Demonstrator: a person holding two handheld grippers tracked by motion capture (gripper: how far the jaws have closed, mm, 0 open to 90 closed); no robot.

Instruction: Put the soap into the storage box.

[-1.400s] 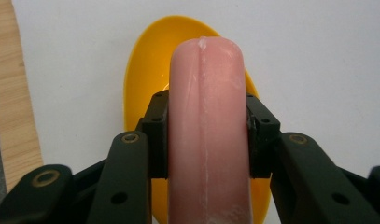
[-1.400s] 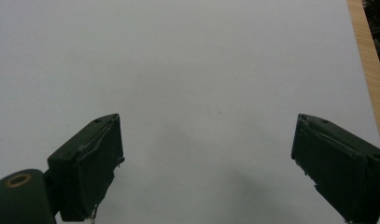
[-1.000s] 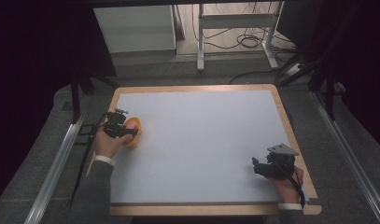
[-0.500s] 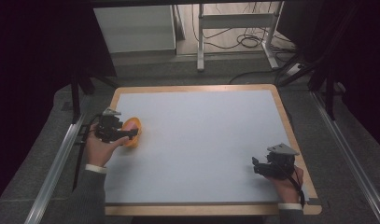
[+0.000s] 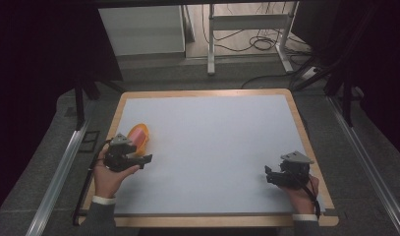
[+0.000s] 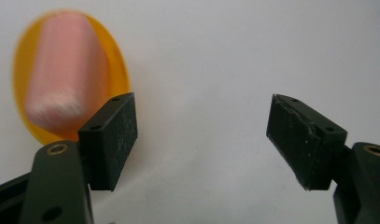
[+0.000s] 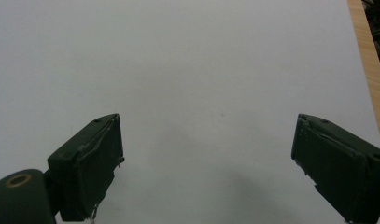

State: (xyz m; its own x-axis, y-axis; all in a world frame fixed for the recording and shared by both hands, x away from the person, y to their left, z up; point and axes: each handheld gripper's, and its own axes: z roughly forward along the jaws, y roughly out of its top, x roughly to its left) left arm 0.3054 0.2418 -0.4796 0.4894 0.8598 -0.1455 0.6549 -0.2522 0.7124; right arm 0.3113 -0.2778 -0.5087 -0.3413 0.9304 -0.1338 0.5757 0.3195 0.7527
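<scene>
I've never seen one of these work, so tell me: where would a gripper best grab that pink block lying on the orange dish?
Probably across the pink block's two long sides, coming straight down from above. It lies flat on the shallow orange dish, narrow enough for the left gripper's open jaws, and the low rim leaves those sides exposed.

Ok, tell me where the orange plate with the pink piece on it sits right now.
In the high view the orange plate lies on the white table near its left edge, just beyond the left gripper. In the left gripper view it lies up and left of the open jaws, outside them.
</scene>
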